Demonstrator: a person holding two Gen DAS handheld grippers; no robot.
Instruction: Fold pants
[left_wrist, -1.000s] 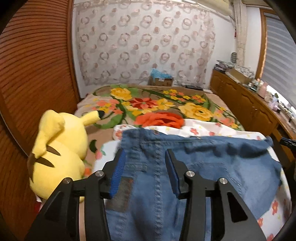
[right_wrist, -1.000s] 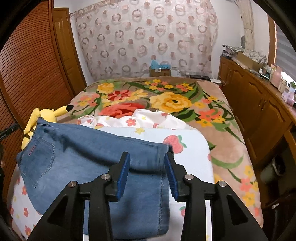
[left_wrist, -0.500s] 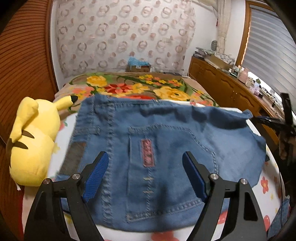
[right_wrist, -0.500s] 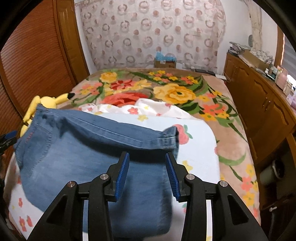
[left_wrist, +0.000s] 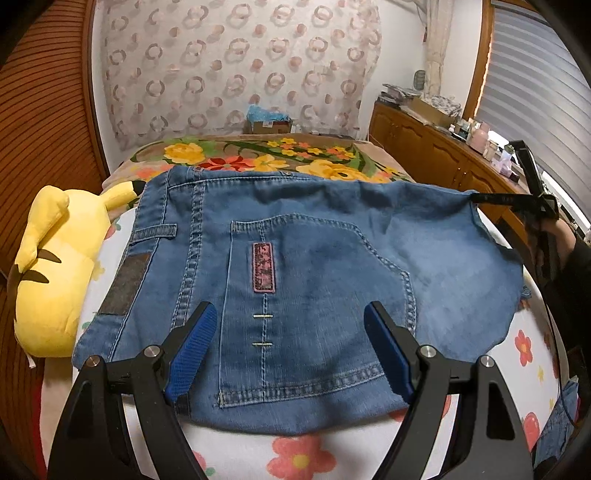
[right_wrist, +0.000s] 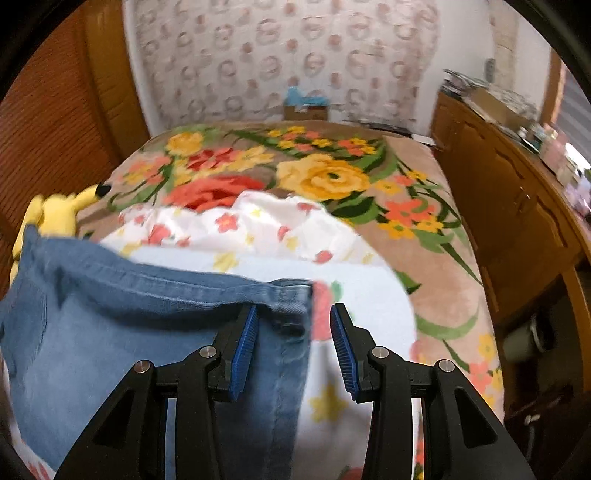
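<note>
Blue denim pants (left_wrist: 303, 266) lie folded on a white flowered sheet, back pocket with a pink label facing up. My left gripper (left_wrist: 288, 345) is open wide and empty, just above the near edge of the pants. In the right wrist view the pants (right_wrist: 155, 332) fill the lower left. My right gripper (right_wrist: 293, 347) is open, its jaws apart over the pants' right corner and not clamping the cloth. The right gripper also shows at the far right of the left wrist view (left_wrist: 532, 206), at the pants' far corner.
A yellow plush toy (left_wrist: 55, 266) lies left of the pants against the wooden wall. The flowered blanket (right_wrist: 332, 177) covers the bed beyond. Wooden cabinets (right_wrist: 517, 206) with clutter on top run along the right side.
My left gripper let go of the pants, opened wide and drew back. The pants now lie flat. My right gripper opened a little wider at the pants' corner.
</note>
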